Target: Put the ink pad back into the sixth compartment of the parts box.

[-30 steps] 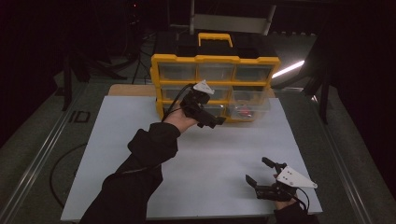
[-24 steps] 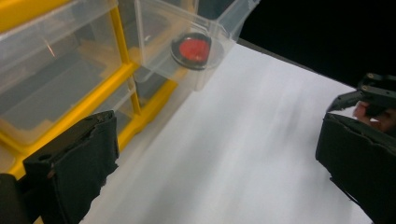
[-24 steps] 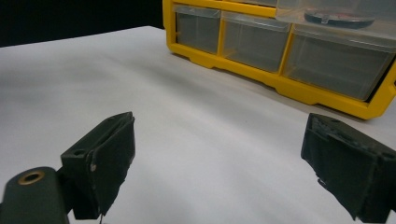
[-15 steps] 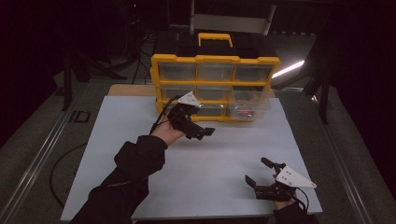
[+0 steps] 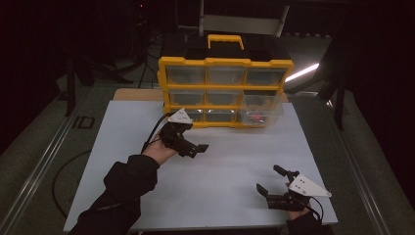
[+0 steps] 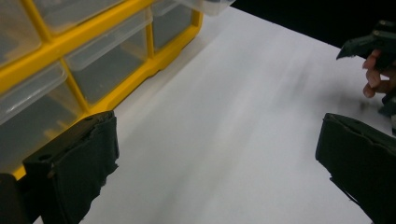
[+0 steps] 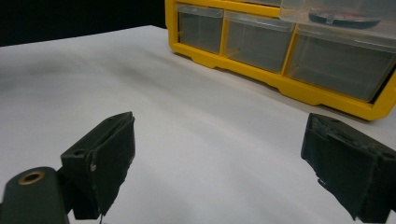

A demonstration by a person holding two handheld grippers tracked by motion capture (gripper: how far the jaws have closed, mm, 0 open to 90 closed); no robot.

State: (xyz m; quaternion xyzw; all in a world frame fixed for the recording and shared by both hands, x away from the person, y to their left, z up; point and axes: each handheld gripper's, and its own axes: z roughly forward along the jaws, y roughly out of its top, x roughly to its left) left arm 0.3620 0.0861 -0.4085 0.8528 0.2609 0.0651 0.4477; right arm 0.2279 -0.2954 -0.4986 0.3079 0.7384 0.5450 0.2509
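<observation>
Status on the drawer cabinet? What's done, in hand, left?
Done: one drawer on the right of the yellow cabinet is pulled out, with a dark red-marked item inside. In hand: nothing; the left gripper sits open in front of the cabinet, and the right gripper is open near the table edge. Left: probably closing that drawer.

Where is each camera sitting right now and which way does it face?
High view: above the person's side, looking forward and down on the white table; forearms, left gripper, right gripper.
Left gripper view: rides the left gripper, facing across the table; own jaws apart.
Right gripper view: rides the right gripper, facing the yellow drawer cabinet; own jaws apart.
Shared: all three show the cabinet.
</observation>
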